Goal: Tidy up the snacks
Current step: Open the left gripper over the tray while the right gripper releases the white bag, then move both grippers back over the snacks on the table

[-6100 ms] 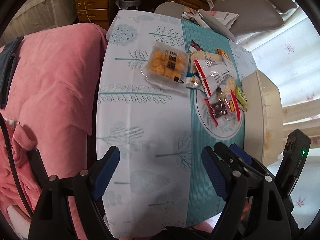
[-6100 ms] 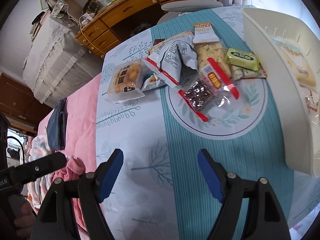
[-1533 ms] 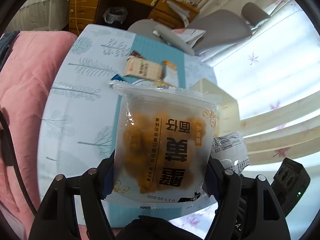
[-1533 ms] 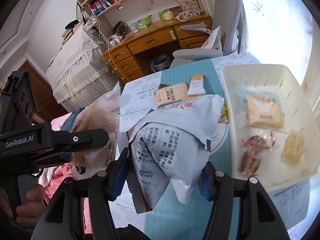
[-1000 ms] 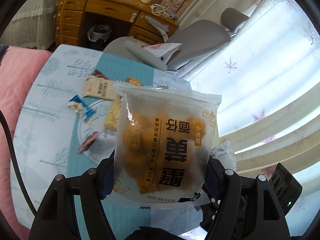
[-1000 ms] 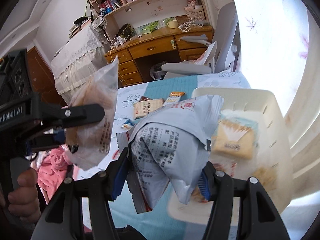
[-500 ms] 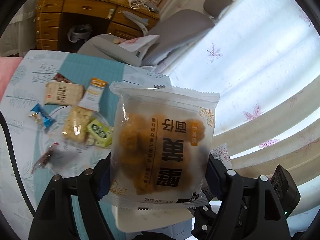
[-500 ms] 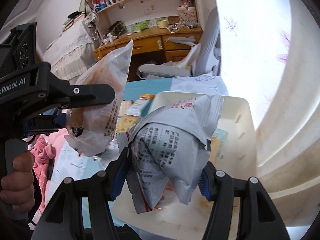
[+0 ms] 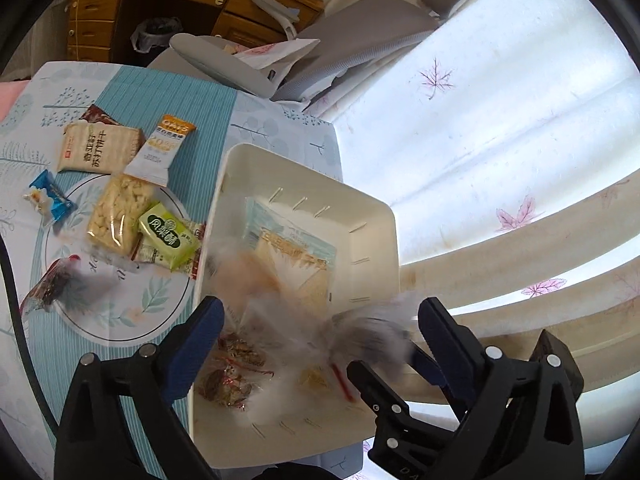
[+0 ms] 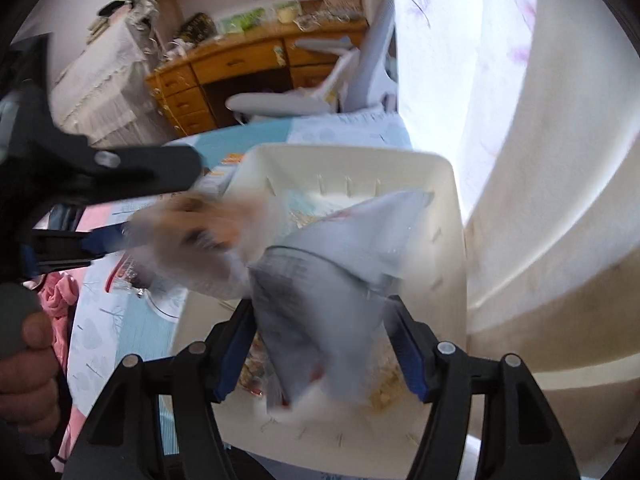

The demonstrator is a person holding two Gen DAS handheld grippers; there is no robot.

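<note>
Left wrist view: left gripper [image 9: 320, 320] poised over the white bin [image 9: 394, 240] at the table's window-side edge, jaws spreading wide, nothing pinched. Orange-filled clear packet [image 9: 248, 276] blurred, apparently dropping free into the bin, evidently let go there so it lands with the snacks already inside. Grey blur of the grey-white bag [image 9: 372, 336] near the right finger. Still out on the tablecloth [image 9: 80, 88] beside the bin's left wall: green packet [image 9: 170, 236], cracker pack [image 9: 120, 208], orange-topped sachet [image 9: 162, 148], beige biscuit pack [image 9: 98, 148], blue candy [image 9: 50, 198].

Right wrist view: right gripper [image 10: 324, 340] angled down into the same bin, jaws opening with the grey-white bag between them; pad contact too blurred to tell. Bag low over the bin floor, likely so its fall is short. Left gripper at the left edge, a hand [image 10: 28, 364] on its handle.
</note>
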